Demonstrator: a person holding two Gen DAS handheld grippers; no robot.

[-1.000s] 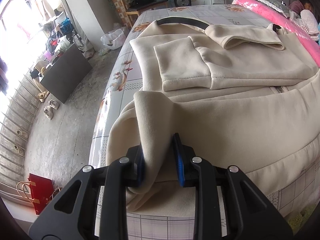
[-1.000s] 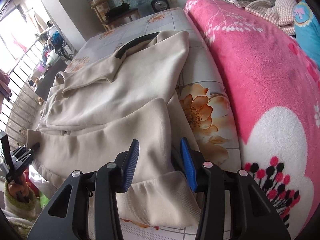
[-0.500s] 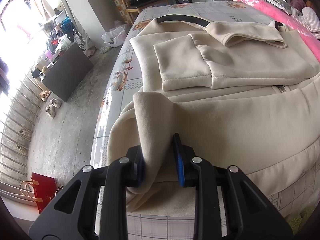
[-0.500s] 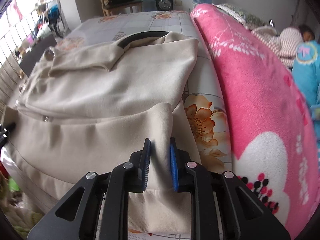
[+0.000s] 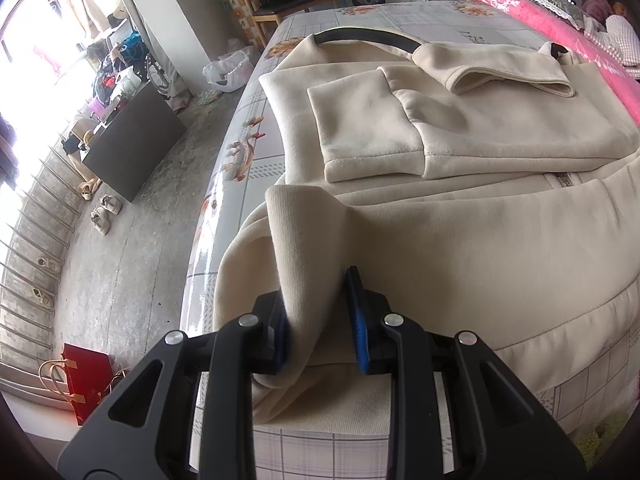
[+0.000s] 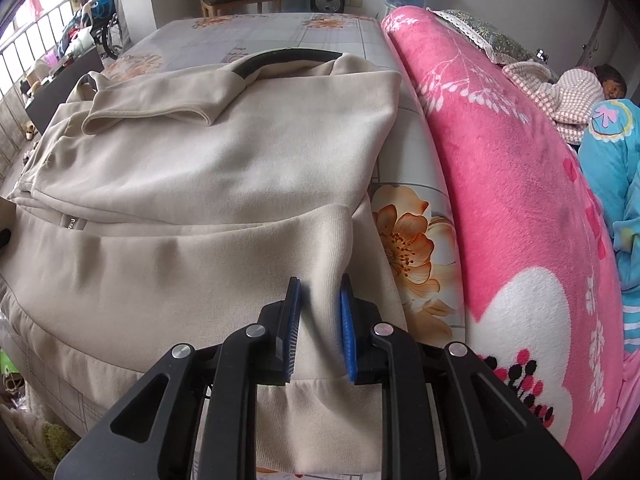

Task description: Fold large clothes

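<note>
Daylight floods from window (image 5: 36,64) far left of fingers, blown out white there. Glare streak on glossy bed edge (image 5: 208,240) left of fingers. Soft shadows. Strong fisheye bending, dark vignette corners. Focus sharp.

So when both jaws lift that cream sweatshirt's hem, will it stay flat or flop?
The cream sweatshirt will probably flop: its hem already bunches into a ridge where it is pinched. The fleece looks thick, so likely fairly heavy, sagging between the grips. It seems unlikely to slip.
</note>
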